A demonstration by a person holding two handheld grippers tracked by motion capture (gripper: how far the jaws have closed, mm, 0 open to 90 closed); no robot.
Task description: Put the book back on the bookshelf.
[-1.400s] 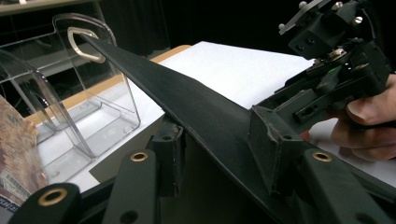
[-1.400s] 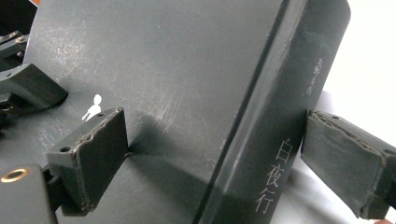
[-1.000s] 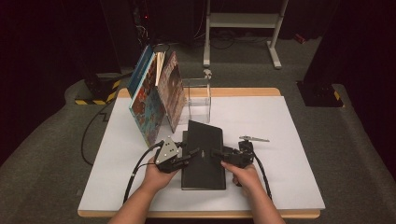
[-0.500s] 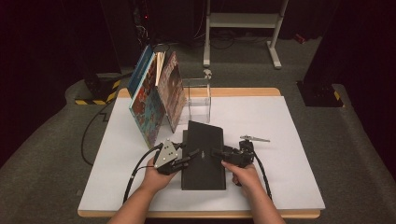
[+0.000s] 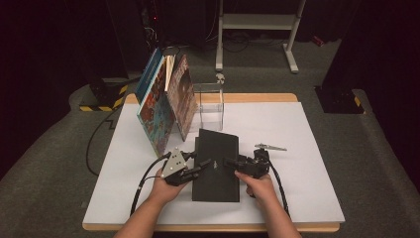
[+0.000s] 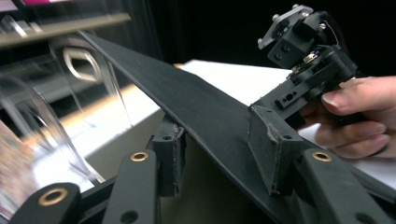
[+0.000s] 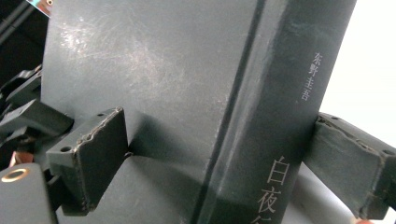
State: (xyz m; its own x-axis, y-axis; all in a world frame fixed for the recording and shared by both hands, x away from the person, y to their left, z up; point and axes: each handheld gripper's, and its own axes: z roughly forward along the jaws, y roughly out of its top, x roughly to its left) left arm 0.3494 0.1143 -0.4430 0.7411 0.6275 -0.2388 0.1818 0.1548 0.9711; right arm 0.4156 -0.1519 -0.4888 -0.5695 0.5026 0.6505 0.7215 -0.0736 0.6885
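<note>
A black book (image 5: 216, 143) lies lengthwise at the middle of the white table (image 5: 307, 124). My left gripper (image 5: 203, 165) comes at it from the left side, my right gripper (image 5: 229, 162) from the right. In the left gripper view the left gripper (image 6: 222, 154) has one pad under the tilted black cover (image 6: 196, 107) and one on top, shut on the book. In the right gripper view the right gripper (image 7: 224, 158) clamps the book across its thickness, and the spine (image 7: 289, 116) with white characters faces the camera. A hand grips each gripper.
Several picture books (image 5: 163, 101) stand leaning at the back left of the table. A clear plastic holder (image 5: 209, 101) stands beside them, behind the black book. A small metal clip (image 5: 270, 147) lies to the right of the book. A metal stand (image 5: 257, 22) is on the floor beyond.
</note>
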